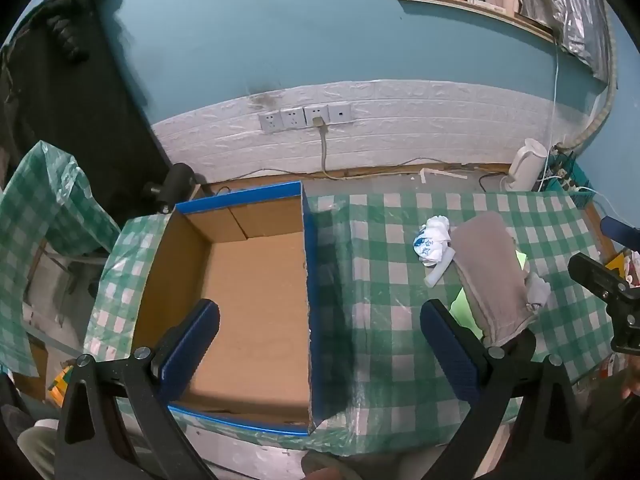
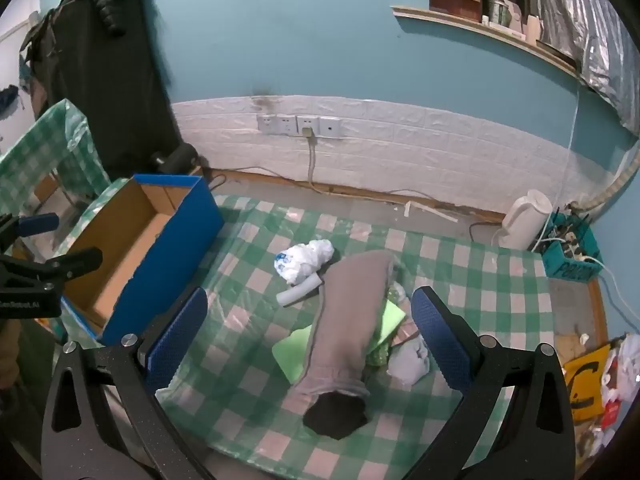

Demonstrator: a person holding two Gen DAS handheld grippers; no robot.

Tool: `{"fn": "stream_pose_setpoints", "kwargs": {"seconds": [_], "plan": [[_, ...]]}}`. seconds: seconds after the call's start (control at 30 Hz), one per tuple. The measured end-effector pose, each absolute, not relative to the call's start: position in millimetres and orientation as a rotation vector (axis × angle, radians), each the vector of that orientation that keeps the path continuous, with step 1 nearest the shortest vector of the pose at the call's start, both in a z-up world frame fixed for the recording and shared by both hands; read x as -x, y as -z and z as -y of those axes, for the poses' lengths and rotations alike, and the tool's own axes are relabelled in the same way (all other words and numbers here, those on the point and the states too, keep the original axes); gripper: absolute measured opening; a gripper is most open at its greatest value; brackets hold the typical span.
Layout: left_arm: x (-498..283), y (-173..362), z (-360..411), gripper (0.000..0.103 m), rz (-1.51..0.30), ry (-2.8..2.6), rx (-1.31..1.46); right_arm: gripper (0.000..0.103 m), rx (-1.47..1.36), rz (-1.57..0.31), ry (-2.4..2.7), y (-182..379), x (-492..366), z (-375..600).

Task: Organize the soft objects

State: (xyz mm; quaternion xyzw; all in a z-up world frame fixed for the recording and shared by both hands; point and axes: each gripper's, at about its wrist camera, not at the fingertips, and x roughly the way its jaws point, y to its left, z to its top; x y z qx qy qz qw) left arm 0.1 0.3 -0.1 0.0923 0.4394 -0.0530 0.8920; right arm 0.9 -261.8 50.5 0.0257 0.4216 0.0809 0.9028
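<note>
An empty cardboard box with blue outer walls (image 1: 256,288) (image 2: 132,240) stands on the left of the checked table. My left gripper (image 1: 320,344) is open and empty, its left finger over the box and its right finger over the cloth. A grey towel (image 2: 348,312) (image 1: 492,276) lies over a light-green cloth (image 2: 296,350), a black cloth (image 2: 336,416), a pale grey cloth (image 2: 410,362) and a patterned green piece. A crumpled white plastic bag (image 2: 306,260) (image 1: 432,240) and a white tube (image 2: 300,292) lie behind it. My right gripper (image 2: 306,332) is open above the pile.
A white kettle (image 2: 524,220) and a teal basket of cables (image 2: 568,252) stand at the back right. A wall with sockets (image 2: 298,124) is behind the table. A black coat (image 2: 108,60) hangs at the left. Bags lie on the floor at the right (image 2: 592,380).
</note>
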Motion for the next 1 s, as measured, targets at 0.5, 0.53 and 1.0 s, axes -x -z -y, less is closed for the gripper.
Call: {"fn": "stream_pose_setpoints", "kwargs": {"seconds": [0.5, 0.53, 1.0], "plan": [[-3.3, -4.6, 2.9, 0.101, -0.886, 0.109, -0.208, 0.101, -0.06, -0.871, -0.163, -50.5, -4.2, 261.4], [-3.9, -4.5, 3.2, 0.101, -0.885, 0.111, -0.207, 0.101, -0.06, -0.871, -0.161, -50.7, -3.8, 260.4], [-0.3, -2.5, 2.6, 0.101, -0.881, 0.115, -0.2, 0.101, -0.058, -0.871, -0.164, -51.4, -4.0, 260.5]]}}
